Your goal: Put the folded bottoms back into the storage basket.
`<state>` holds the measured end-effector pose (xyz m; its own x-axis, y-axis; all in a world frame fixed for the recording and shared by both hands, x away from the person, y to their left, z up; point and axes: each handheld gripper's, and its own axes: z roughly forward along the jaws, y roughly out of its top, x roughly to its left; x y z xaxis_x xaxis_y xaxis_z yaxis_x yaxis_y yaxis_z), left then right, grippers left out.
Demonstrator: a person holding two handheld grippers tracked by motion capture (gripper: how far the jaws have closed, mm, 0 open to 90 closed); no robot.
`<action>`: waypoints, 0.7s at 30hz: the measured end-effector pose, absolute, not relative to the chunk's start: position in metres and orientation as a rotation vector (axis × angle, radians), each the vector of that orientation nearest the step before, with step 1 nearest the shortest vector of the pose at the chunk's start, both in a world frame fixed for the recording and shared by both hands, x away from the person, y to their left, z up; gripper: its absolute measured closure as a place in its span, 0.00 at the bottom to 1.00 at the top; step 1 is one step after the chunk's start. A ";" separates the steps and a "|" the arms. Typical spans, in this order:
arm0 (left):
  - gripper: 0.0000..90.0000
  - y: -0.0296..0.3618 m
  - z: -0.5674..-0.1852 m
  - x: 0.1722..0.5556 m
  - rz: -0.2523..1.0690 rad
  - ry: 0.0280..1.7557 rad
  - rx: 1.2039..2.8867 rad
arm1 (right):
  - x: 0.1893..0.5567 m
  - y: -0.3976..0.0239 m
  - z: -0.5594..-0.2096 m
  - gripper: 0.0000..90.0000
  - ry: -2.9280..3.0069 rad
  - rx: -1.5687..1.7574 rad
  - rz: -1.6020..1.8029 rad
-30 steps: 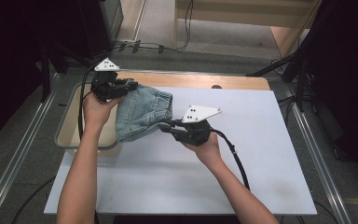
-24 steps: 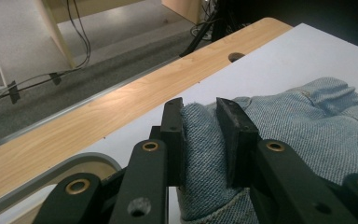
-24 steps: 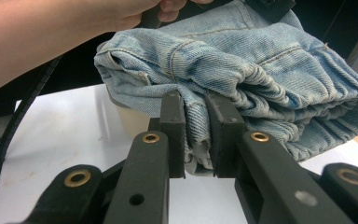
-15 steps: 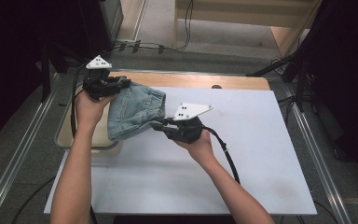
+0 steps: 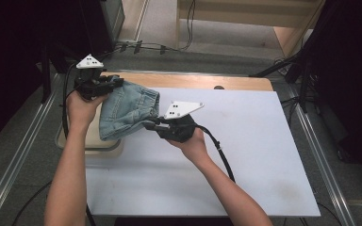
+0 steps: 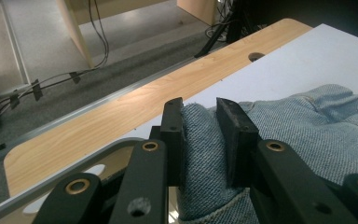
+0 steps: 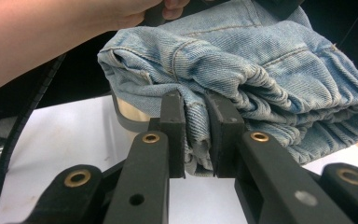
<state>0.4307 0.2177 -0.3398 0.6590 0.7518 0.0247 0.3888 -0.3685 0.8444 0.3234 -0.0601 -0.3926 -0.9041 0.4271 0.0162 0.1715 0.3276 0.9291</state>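
Clamped on a fold of the light-blue denim garment (image 7: 261, 79), the right gripper (image 5: 152, 124) holds its near edge with jaws nearly together. Farther off, the left gripper (image 5: 115, 83) pinches the garment's far corner the same way. Since a second ago both hands have carried the bunched denim leftward, so it now hangs partly over the beige tray (image 5: 89, 141) at the white table's (image 5: 264, 155) left edge. Its long axis runs diagonally between the two grippers.

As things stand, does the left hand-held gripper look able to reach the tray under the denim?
Probably not: the left hand-held gripper is shut on the denim garment, which hangs over the tray.
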 end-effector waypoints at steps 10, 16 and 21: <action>0.82 0.231 -0.340 0.430 0.540 0.906 1.983 | 0.327 -0.045 -0.391 0.86 2.380 0.534 1.597; 0.82 0.238 -0.341 0.430 0.551 0.918 1.975 | 0.328 -0.035 -0.389 0.86 2.396 0.523 1.584; 0.82 0.243 -0.341 0.429 0.560 0.929 1.967 | 0.329 -0.027 -0.388 0.86 2.407 0.521 1.582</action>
